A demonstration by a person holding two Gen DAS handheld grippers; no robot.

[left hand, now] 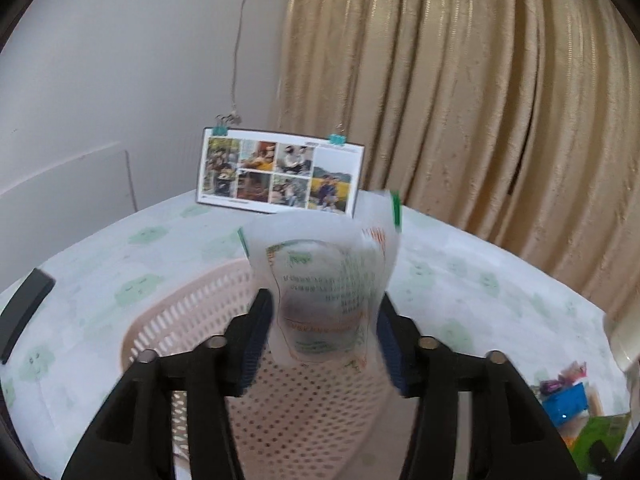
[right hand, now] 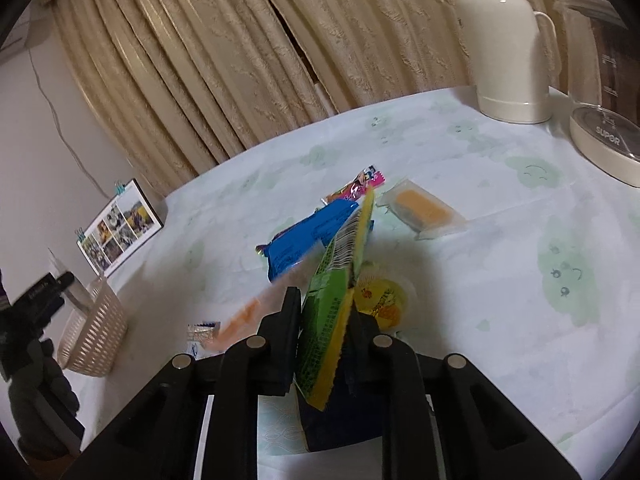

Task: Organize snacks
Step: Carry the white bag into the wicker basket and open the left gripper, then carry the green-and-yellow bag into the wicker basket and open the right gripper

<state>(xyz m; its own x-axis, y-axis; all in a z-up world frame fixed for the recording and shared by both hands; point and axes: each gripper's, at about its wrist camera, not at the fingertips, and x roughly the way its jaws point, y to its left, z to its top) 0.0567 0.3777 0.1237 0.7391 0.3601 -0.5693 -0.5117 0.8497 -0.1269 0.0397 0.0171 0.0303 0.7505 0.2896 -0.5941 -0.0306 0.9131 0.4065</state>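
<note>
- I hold a white snack pouch (left hand: pixel 326 292) in my left gripper (left hand: pixel 324 320), its pads pressed against the pouch's sides, directly over the pink basket (left hand: pixel 192 312).
- To drop it well, I judge I should lower it until its bottom edge sits inside the rim, then spread the pads so it falls flat.
- The pouch is pale and translucent with green and orange print, upright, blurred; it looks light and floppy.
- My right gripper (right hand: pixel 326 320) is clamped on a green and yellow packet (right hand: pixel 332 308), lifted over the counter (right hand: pixel 480 280).
- Beyond it lie a blue packet (right hand: pixel 304 240), a pink wrapper (right hand: pixel 360 186), an orange bar in clear wrap (right hand: pixel 422 210) and a yellow jelly cup (right hand: pixel 380 300).
- The basket shows at the counter's left edge, well apart from these snacks.
</note>
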